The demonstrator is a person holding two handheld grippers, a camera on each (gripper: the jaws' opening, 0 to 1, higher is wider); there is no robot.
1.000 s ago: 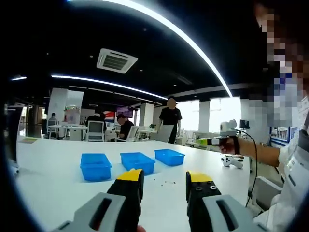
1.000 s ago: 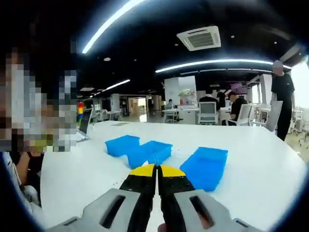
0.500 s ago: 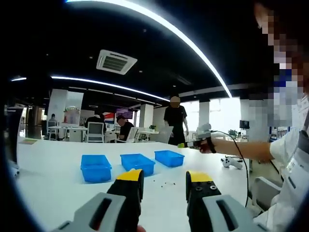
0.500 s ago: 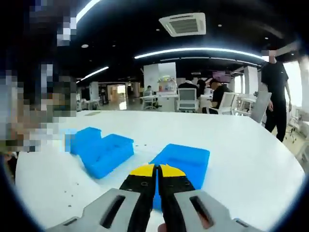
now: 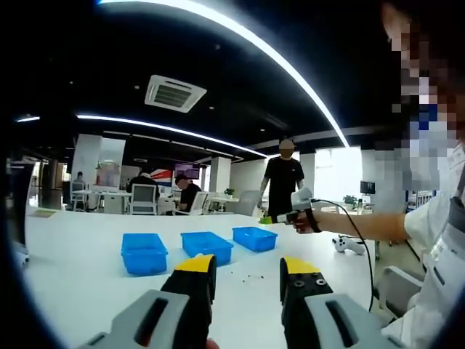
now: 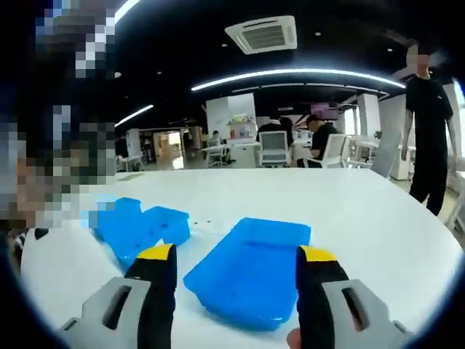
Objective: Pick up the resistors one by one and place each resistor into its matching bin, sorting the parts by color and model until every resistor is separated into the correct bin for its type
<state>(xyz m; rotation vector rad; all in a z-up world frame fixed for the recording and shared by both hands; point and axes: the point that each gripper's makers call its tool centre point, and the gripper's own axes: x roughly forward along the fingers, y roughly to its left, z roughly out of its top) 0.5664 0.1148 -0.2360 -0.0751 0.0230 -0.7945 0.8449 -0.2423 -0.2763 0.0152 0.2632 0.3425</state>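
Left hand-held gripper [image 5: 245, 267]: jaws spread wide apart, nothing between them, hovering low over the white table [image 5: 73, 276].
Right hand-held gripper [image 6: 236, 256]: jaws parted too, gripping nothing; in the left gripper view it shows at the end of the person's outstretched arm, raised above the table's far side [image 5: 287, 217].
Bins: three blue bins, count them. In the left gripper view they sit in a row, left bin [image 5: 144, 251], middle bin [image 5: 207, 245], right bin [image 5: 255, 237].
Nearest bin: in the right gripper view one bin [image 6: 251, 269] sits right between the open jaws, just ahead; the other two [image 6: 138, 225] lie to its left, close together.
Resistors: a scatter of tiny dark specks [image 5: 247, 275] on the table in front of the bins; too small to count or tell colours.
People in the background: one standing [image 5: 285, 183], several seated at desks.
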